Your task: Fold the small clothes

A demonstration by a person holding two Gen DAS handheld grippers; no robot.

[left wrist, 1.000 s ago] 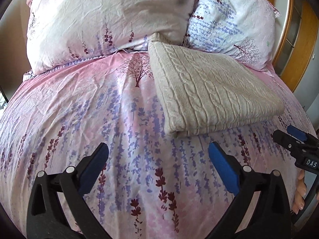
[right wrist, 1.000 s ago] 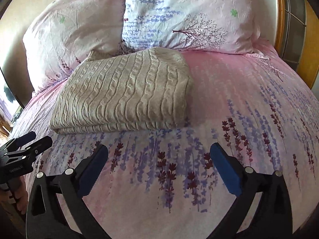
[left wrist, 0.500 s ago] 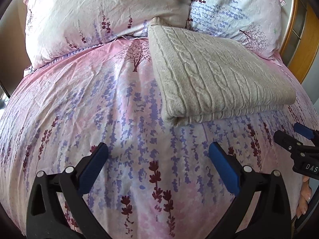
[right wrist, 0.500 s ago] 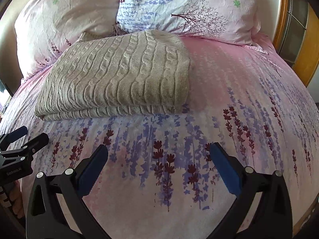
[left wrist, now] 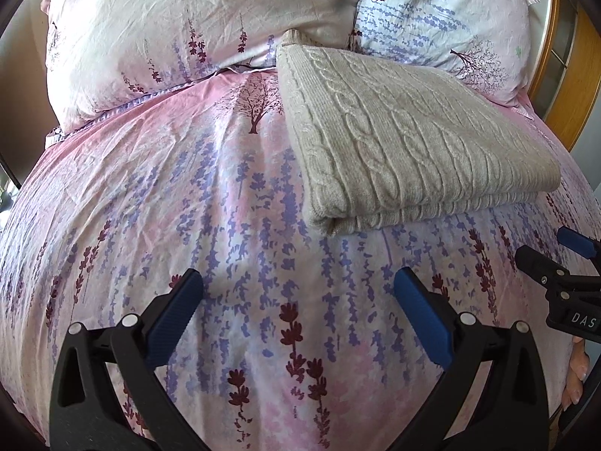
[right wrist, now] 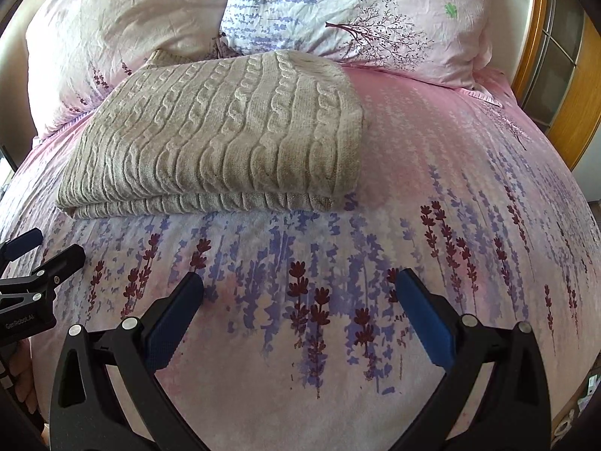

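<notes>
From the left wrist view, the left pillow (left wrist: 195, 26) is cut off at the top edge, and the folded sweater (left wrist: 405, 131) tucks its far corner under the gap between it and the right pillow (left wrist: 450, 11), so that corner is hidden. The sweater lies on the bed (left wrist: 188, 206) at about one o'clock from the left tongs (left wrist: 298, 302), well apart from them. Its long axis runs from ten o'clock to four o'clock in this view, with a rounded fold facing the camera and stacked layers showing along the near edge. What garment parts lie inside the fold cannot be made out. The left tongs hang above the bedspread with the blue pads (left wrist: 176, 315) spread wide and nothing between them.

At three o'clock the right tongs (left wrist: 552, 255) enter from the frame edge, only partly seen; a few fingertips (left wrist: 574, 376) of the holding hand show below, the rest cut off.

In the right wrist view the sweater (right wrist: 225, 127) sits at eleven o'clock, long axis running roughly nine to three, its far edge touching the pillows (right wrist: 338, 7). The right tongs (right wrist: 298, 302) are level over the bedspread (right wrist: 450, 225), pads wide apart and empty. The left tongs (right wrist: 41, 251) poke in at nine o'clock, mostly cut off. A wooden headboard (right wrist: 563, 120) edges the frame at two o'clock.
</notes>
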